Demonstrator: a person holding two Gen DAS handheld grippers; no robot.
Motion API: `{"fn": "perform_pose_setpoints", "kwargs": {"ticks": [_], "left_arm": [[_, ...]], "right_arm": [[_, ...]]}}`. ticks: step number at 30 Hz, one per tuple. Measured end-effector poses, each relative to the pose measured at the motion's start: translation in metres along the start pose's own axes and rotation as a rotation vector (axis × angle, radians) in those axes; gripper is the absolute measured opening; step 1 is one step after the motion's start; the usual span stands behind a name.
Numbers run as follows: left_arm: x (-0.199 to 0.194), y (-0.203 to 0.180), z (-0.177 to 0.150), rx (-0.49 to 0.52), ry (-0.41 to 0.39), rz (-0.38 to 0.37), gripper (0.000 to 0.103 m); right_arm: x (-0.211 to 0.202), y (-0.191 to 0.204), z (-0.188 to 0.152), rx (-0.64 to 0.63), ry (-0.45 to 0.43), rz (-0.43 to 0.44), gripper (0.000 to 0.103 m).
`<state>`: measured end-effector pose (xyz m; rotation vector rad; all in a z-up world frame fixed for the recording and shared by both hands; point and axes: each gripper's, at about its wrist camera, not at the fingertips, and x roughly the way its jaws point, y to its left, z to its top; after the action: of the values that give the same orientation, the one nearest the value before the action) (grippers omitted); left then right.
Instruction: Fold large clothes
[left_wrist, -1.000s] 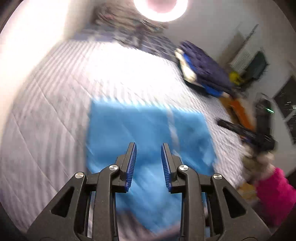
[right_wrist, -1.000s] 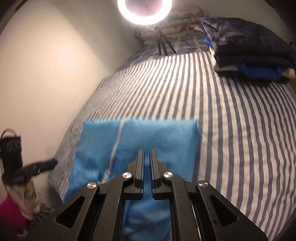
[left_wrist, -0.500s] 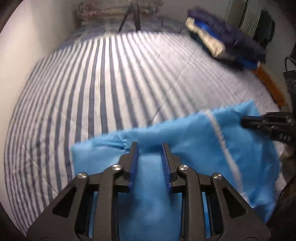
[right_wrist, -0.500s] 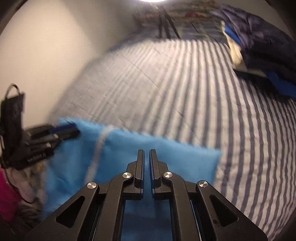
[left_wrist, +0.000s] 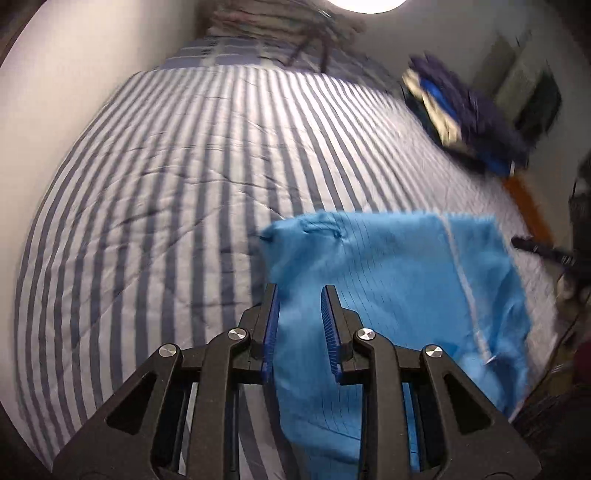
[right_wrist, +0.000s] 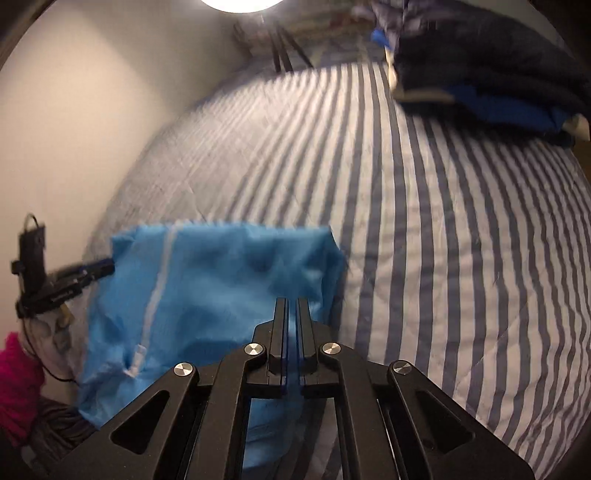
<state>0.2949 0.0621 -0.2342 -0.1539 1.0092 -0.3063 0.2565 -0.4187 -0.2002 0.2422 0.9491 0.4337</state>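
Your striped bed (left_wrist: 155, 192) fills most of both views, and the blue garment (left_wrist: 399, 280) lies at its near edge, lower right in the left view and lower left in the right view, with part of it draping off the mattress. Your left claw (left_wrist: 297, 321) stands partly parted with blue cloth between its pads; whether it pinches the cloth, the picture does not show. Your right claw (right_wrist: 291, 332) is clenched, with a sliver of blue showing in the slit, so it probably grips a fold. The likely trouble: with so much fabric hanging over the edge, a loose left grip could let that side slip and drag the fold askew. A stack of dark folded clothes (right_wrist: 487, 66) sits in the upper right, well apart from the garment. Tripod legs (right_wrist: 284, 51) stand on the far end of the bed, not in your way.
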Motion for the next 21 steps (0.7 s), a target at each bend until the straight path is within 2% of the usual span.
{"fn": "perform_pose_setpoints", "kwargs": {"ticks": [4, 7, 9, 11, 13, 16, 18, 21], "left_arm": [[-0.003, 0.002, 0.004, -0.048, -0.022, -0.036, 0.025], [0.003, -0.002, 0.008, -0.027, -0.037, -0.029, 0.025], [0.013, -0.001, 0.014, -0.047, -0.039, -0.029, 0.025], [0.031, 0.006, 0.018, -0.071, -0.019, 0.009, 0.025], [0.051, 0.015, 0.018, -0.074, 0.014, 0.083, 0.025], [0.056, 0.031, 0.016, -0.137, 0.013, 0.047, 0.025], [0.049, 0.030, 0.016, -0.122, 0.018, 0.070, 0.025], [0.031, 0.034, 0.009, -0.142, 0.029, 0.054, 0.026]], "right_arm": [[-0.002, 0.007, 0.016, -0.008, -0.065, 0.008, 0.004], [0.019, 0.015, 0.028, -0.013, -0.048, -0.005, 0.004], [0.030, 0.017, 0.028, -0.025, -0.035, -0.033, 0.004], [0.038, 0.015, 0.026, -0.020, -0.016, -0.054, 0.004], [0.044, 0.009, 0.021, 0.000, 0.013, -0.064, 0.004], [0.059, 0.002, 0.017, -0.029, 0.059, -0.127, 0.003], [0.058, 0.001, 0.016, -0.044, 0.055, -0.138, 0.003], [0.048, -0.005, 0.016, -0.048, 0.053, -0.239, 0.008]]}}
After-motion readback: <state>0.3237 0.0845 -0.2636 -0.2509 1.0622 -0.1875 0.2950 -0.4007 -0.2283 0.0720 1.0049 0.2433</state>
